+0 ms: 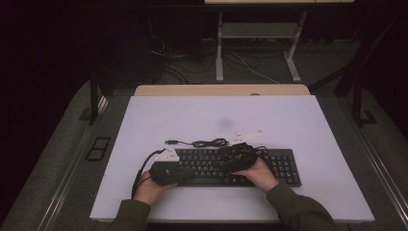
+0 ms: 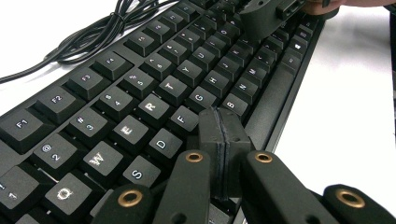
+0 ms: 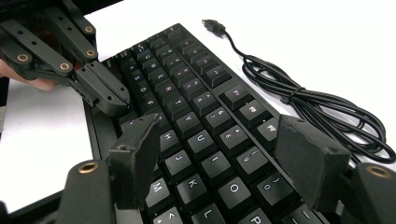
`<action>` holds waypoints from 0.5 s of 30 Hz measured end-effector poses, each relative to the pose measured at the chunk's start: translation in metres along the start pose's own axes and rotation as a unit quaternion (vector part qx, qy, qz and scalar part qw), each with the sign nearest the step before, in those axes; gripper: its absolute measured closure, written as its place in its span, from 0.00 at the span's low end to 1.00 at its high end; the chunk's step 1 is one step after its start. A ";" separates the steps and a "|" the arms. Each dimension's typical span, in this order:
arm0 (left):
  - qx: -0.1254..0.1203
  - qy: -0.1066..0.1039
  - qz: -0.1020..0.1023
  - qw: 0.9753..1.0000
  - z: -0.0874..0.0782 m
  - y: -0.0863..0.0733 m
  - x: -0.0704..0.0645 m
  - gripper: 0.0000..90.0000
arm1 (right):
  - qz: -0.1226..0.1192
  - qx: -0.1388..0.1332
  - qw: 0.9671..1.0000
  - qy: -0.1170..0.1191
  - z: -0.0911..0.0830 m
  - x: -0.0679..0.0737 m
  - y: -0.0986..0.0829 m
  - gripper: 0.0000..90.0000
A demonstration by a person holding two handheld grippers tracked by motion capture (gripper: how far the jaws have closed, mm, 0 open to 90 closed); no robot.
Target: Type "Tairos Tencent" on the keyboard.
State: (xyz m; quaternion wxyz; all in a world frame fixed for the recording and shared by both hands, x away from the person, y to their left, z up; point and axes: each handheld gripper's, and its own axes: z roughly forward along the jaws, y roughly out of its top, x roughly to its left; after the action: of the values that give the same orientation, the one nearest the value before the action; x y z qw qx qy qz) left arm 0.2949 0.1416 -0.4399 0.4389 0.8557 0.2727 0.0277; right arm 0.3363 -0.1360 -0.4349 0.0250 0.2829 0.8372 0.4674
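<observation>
A black keyboard lies on the white board. Its cable is coiled just behind it, ending in a USB plug. My left gripper is shut with nothing between its jaws, the tips resting low over the bottom letter row near the space bar. The right gripper view shows this gripper at the keyboard's front left. My right gripper is open, its jaws straddling the keys around J, K and L. In the high view both grippers, left and right, sit over the keyboard.
The white board covers a wooden table whose far edge shows behind. Bare board lies right of the keyboard and beyond the cable. Desk legs and floor cables stand in the dark background.
</observation>
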 end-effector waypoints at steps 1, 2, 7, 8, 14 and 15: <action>0.000 0.000 0.000 1.000 0.000 0.000 0.000 0.99 | -0.001 0.000 1.000 0.000 0.000 0.000 0.000 0.34; -0.001 0.000 -0.001 1.000 0.000 0.000 0.000 0.98 | -0.001 0.000 1.000 0.000 0.000 0.000 0.000 0.34; 0.006 -0.002 0.001 1.000 0.002 -0.001 0.001 0.99 | -0.001 0.000 1.000 0.000 0.000 0.000 0.000 0.34; 0.004 -0.002 -0.001 1.000 0.002 -0.001 0.001 0.99 | -0.001 0.000 1.000 0.000 0.000 0.000 0.000 0.34; 0.006 0.001 0.001 1.000 0.002 -0.001 0.001 0.99 | -0.001 0.000 1.000 0.000 0.000 0.001 0.001 0.34; 0.006 0.001 0.002 1.000 0.002 0.000 0.000 0.99 | -0.002 0.000 1.000 0.000 0.000 0.001 0.001 0.34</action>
State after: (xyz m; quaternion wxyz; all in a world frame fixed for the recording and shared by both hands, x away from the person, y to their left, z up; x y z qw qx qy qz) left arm 0.2956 0.1406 -0.4412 0.4333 0.8588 0.2720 0.0279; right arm 0.3358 -0.1356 -0.4341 0.0258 0.2815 0.8377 0.4673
